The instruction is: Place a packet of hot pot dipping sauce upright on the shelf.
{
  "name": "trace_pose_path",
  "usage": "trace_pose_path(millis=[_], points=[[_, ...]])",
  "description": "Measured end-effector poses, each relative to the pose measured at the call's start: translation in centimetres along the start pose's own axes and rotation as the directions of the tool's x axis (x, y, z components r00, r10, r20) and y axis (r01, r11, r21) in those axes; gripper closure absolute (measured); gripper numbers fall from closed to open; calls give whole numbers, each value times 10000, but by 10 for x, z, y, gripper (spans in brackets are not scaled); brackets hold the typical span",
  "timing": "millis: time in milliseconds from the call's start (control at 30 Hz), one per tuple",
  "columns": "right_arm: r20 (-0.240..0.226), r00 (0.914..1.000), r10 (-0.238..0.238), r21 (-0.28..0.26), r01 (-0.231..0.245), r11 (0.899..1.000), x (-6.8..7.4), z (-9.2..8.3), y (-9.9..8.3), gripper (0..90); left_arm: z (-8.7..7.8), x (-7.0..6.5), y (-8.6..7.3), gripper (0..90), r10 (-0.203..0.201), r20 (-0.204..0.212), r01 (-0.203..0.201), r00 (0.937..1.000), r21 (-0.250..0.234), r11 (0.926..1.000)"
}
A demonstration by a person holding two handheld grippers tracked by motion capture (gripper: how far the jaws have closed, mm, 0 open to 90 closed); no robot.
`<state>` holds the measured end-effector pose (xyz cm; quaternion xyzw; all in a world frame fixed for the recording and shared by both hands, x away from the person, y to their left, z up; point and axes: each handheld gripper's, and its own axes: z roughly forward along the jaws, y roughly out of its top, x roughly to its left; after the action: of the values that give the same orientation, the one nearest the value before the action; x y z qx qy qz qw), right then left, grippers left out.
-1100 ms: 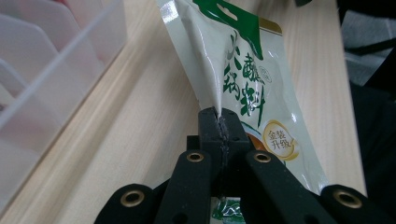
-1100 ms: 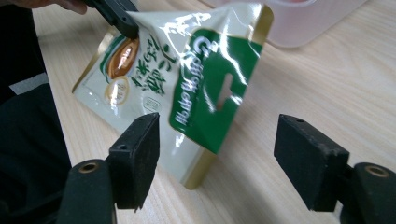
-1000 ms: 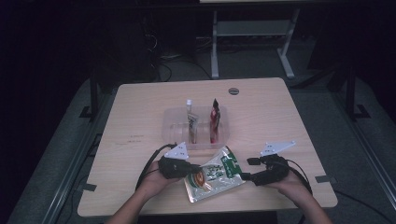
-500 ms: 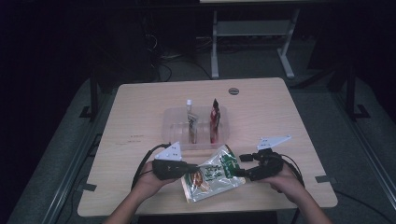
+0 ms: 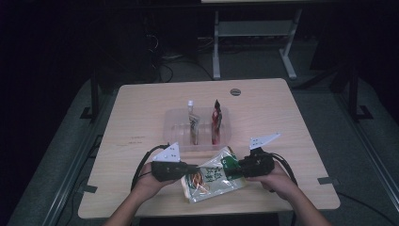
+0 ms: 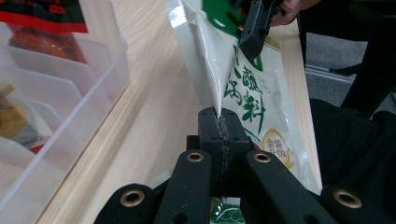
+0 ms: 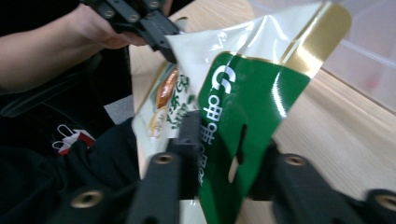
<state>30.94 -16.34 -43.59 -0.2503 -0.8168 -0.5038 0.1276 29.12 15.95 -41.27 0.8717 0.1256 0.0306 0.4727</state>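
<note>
A white and green snack bag hangs between my two grippers over the table's near edge. My left gripper is shut on the bag's white side edge, its jaws pressed together at the seam. My right gripper has just been closing its jaws, and they now pinch the bag's green header between them. In the left gripper view the right gripper bites the bag's far end. In the right gripper view the left gripper holds the opposite corner.
A clear divided tray stands mid-table just beyond the bag, with a beige packet and a red packet upright in its slots. A round grommet sits near the table's far edge. The person's forearms reach in from below.
The right gripper moved left onto the bag's green end and its jaws narrowed around it. The bag now stretches between both grippers. The left gripper kept its hold.
</note>
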Motion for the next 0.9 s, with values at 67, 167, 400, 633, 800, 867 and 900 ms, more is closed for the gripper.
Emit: trace_pose_path(millis=[67, 167, 400, 633, 800, 867, 900], points=[[-173, 9998, -108, -77, 107, 9999, 1, 0, 0, 823, -1, 2, 0, 900, 23, -72, -23, 10000, -29, 10000], [-255, 9994, -243, -87, 241, 9997, 4, 1, 0, 864, -1, 4, -1, 900, -23, -112, 22, 9999, -40, 10000], [-951, 9946, -421, -461, 378, 9982, 8, 0, 1, 896, 5, 9, -3, 898, -176, -254, 174, 9995, -46, 9998], [-1249, 9904, -588, -770, 494, 9958, 15, 1, 4, 898, 18, 10, -3, 892, -271, -264, 278, 9993, 266, 9993], [-973, 9934, -605, -904, 517, 9946, 13, -3, 4, 899, 11, 12, -2, 793, -500, -351, 498, 9981, -77, 9987], [-973, 9932, -634, -860, 551, 9948, 14, -3, 4, 900, 9, 12, -2, 707, -631, -400, 630, 9972, -52, 9980], [-899, 9937, -670, -853, 593, 9946, 15, -3, 4, 900, 9, 11, -3, 668, -713, -472, 715, 9963, 31, 9974]])
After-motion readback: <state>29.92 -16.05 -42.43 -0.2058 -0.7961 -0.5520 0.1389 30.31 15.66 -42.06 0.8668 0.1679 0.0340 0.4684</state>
